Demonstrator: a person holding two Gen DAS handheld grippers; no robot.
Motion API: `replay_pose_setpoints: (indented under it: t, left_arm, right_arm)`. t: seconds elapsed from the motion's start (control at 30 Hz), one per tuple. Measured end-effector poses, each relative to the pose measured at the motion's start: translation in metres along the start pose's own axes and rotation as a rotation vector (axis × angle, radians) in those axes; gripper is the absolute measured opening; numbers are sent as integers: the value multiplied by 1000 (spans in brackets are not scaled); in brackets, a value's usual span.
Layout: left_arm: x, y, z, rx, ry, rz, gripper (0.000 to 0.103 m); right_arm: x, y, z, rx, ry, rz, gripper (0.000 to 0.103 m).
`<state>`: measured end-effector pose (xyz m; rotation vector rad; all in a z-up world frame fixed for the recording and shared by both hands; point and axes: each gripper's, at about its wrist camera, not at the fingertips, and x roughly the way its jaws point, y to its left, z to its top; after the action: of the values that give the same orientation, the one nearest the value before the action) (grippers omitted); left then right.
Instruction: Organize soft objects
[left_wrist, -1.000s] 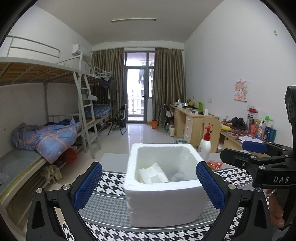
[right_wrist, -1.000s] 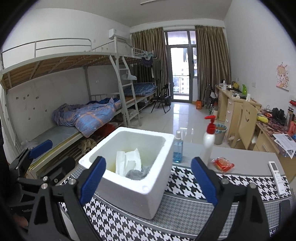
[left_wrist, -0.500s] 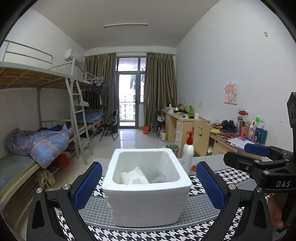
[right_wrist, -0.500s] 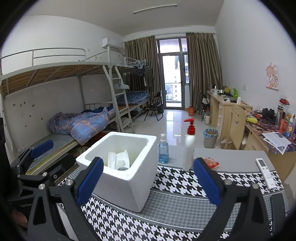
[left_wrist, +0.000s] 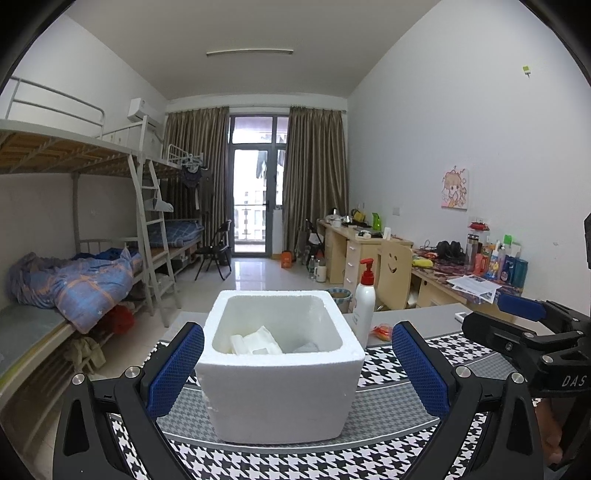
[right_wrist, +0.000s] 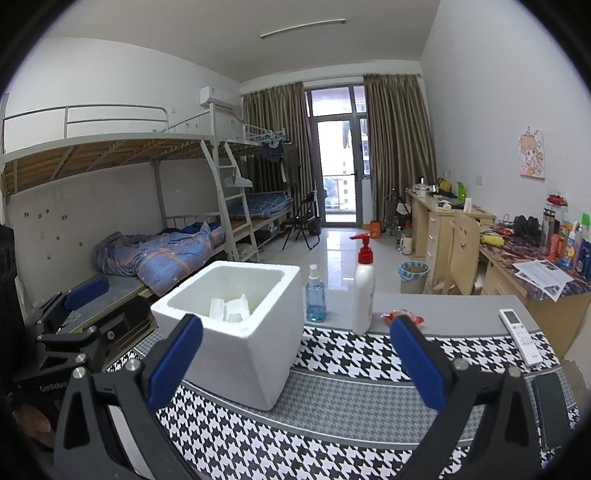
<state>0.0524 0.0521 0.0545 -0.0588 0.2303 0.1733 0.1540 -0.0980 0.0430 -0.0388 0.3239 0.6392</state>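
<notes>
Foam box (left_wrist: 280, 391), squarish, white, grainy, on houndstooth cloth (right_wrist: 369, 354); both hand-held grippers spread wide, empty.

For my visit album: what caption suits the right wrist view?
Open tongs face a white foam box of soft white items on a houndstooth mat.

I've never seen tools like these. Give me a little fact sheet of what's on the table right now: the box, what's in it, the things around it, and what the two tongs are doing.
Box: white foam box, open top, on the houndstooth mat
Inside: white folded pieces and something grey; hard to identify
Beside it: blue spray bottle, white pump bottle with red top, orange packet
Right edge: white remote
Left tongs: open, empty, the box in front
Right tongs: open wide, empty, to the right of the box
</notes>
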Motion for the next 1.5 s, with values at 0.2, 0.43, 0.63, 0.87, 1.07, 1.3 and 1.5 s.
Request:
replay_pose_setpoints:
  t: [0.2, 0.43, 0.63, 0.87, 1.07, 1.3, 1.5]
  left_arm:
    - [-7, -4, -11, 9, -8, 9, 102]
    - [-20, -8, -20, 11, -33, 2, 102]
    - [-28, -10, -25, 12, -43, 2, 102]
    - [-39, -12, -35, 11, -48, 7, 102]
    - [-48, -12, -44, 10, -57, 12, 102]
    - [-57, -14, -53, 12, -57, 12, 102]
    - [-62, -17, -58, 13, -57, 23, 102]
  right_arm:
    - [-10, 3, -10, -13, -16, 3, 102]
    - [-18, 5, -21, -12, -18, 15, 102]
    - [-29, 8, -29, -16, -34, 17, 102]
    - [-45, 9, -42, -16, -42, 12, 102]
    - [-57, 13, -54, -18, -55, -4, 102]
    - [-64, 15, -60, -19, -61, -2, 102]
    - [-68, 19, -67, -15, -58, 4, 102]
